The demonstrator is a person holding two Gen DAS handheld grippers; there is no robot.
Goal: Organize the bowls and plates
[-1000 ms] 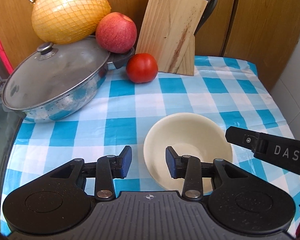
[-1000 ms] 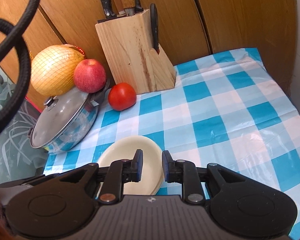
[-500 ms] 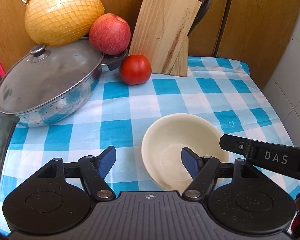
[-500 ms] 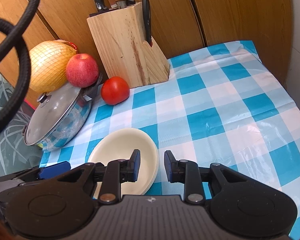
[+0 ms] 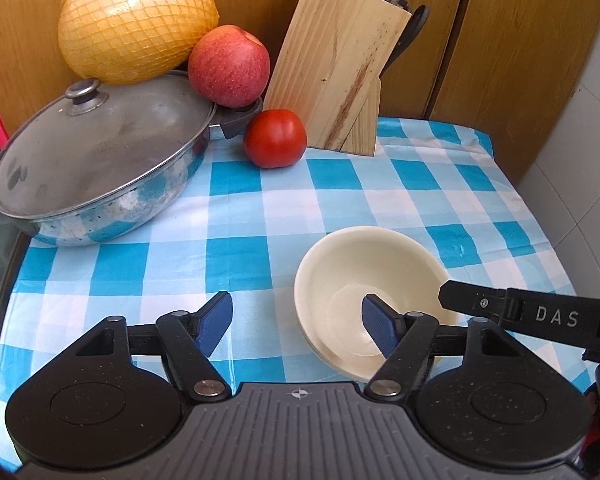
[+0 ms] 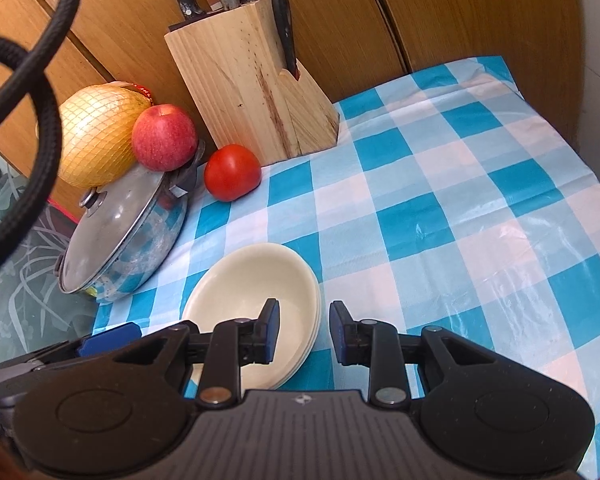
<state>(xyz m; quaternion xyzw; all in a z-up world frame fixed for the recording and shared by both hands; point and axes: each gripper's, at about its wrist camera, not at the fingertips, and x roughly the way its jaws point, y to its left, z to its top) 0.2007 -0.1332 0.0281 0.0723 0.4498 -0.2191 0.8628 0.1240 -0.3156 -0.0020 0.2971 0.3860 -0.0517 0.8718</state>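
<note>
On the checked tablecloth, well clear of the lidded pan far left, the cream bowls sit nested near the front. The left gripper, jaws just widened then eased in, straddles the near-left rim untouched; the right gripper stands narrow, gripping nothing. A one-sided pinch could tip the stack.

The left gripper hangs over a blue-and-white checked tablecloth; its jaws stand wide and have just been closing a little. The left pad is over the cloth and the right pad is over the hollow of a cream bowl, gripping nothing. The right gripper's finger reaches over the bowl's right rim. Behind stand a lidded pot, a netted pomelo, an apple, a tomato and a knife block.
</note>
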